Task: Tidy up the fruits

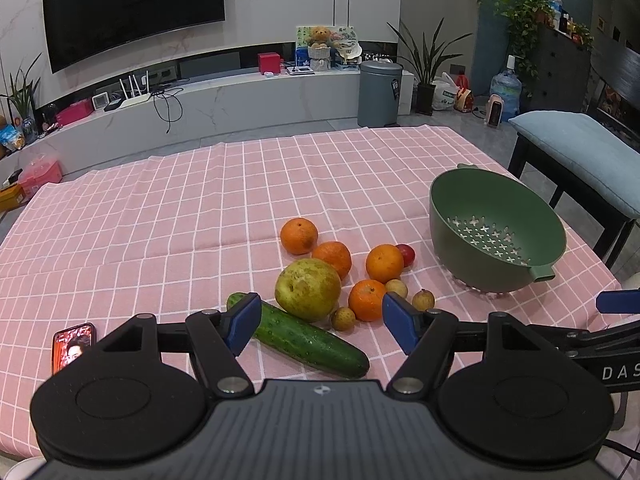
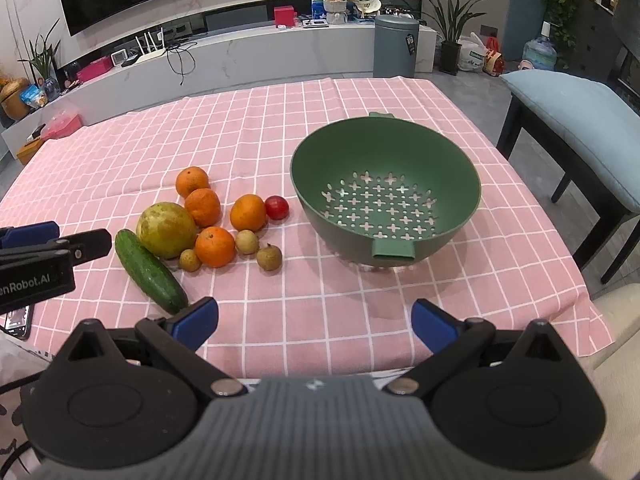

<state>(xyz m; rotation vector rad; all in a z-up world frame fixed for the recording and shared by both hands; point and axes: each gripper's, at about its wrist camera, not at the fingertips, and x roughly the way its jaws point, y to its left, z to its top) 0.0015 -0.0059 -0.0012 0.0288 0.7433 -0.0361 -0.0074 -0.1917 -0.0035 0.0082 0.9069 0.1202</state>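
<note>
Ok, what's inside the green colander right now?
Nothing: the green colander shows only its perforated bottom, no fruit. What lies beneath it is mostly covered; only a clear rim shows at its base.

A wall-mounted television (image 1: 132, 8) is hanging on the marble-patterned wall above a long white media console (image 1: 240, 96), while a grey pedal bin (image 1: 379, 94) is standing on the grey floor beside a cushioned bench (image 1: 580, 152).

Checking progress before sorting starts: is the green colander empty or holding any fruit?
Empty: the green colander shows only its bare perforated bottom.

Black gripper (image 1: 322, 328), blue fingers (image 1: 244, 322) (silver screws).
</note>
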